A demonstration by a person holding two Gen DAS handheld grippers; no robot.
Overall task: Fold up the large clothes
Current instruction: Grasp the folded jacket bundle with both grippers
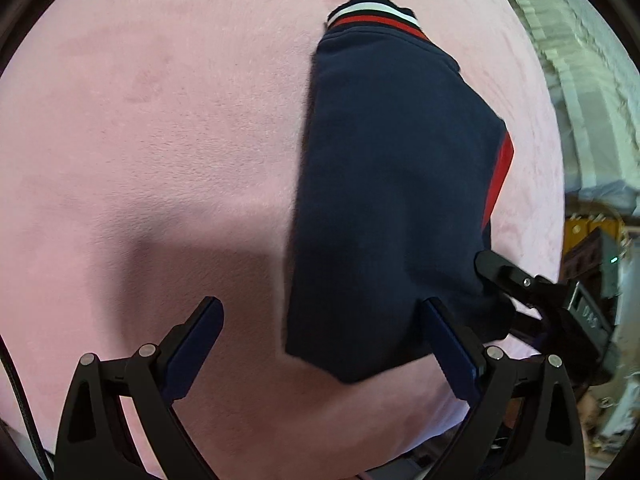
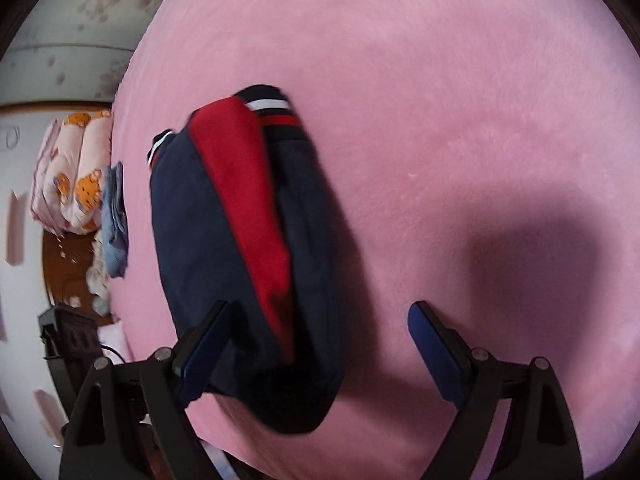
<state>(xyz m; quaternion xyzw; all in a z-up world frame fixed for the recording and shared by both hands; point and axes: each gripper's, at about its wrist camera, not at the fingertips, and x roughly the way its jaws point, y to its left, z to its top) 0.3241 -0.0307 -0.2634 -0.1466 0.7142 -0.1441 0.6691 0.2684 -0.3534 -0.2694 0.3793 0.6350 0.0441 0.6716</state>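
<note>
A navy garment (image 1: pixel 392 184) with red panels and a red-and-white striped hem lies folded into a long narrow shape on a pink blanket (image 1: pixel 160 120). My left gripper (image 1: pixel 320 328) is open and empty, just above the garment's near end, its right finger over the cloth. In the right wrist view the same garment (image 2: pixel 240 248) shows a red panel on top. My right gripper (image 2: pixel 320 332) is open and empty, its left finger over the garment's near end. The right gripper's fingertip also shows in the left wrist view (image 1: pixel 496 268) at the garment's right edge.
The pink blanket (image 2: pixel 460 120) covers the bed. At the left in the right wrist view lie a folded bear-print quilt (image 2: pixel 76 168) and a blue folded cloth (image 2: pixel 114 224) by the bed's edge. Furniture and clutter (image 1: pixel 592 240) stand beyond the bed's right edge.
</note>
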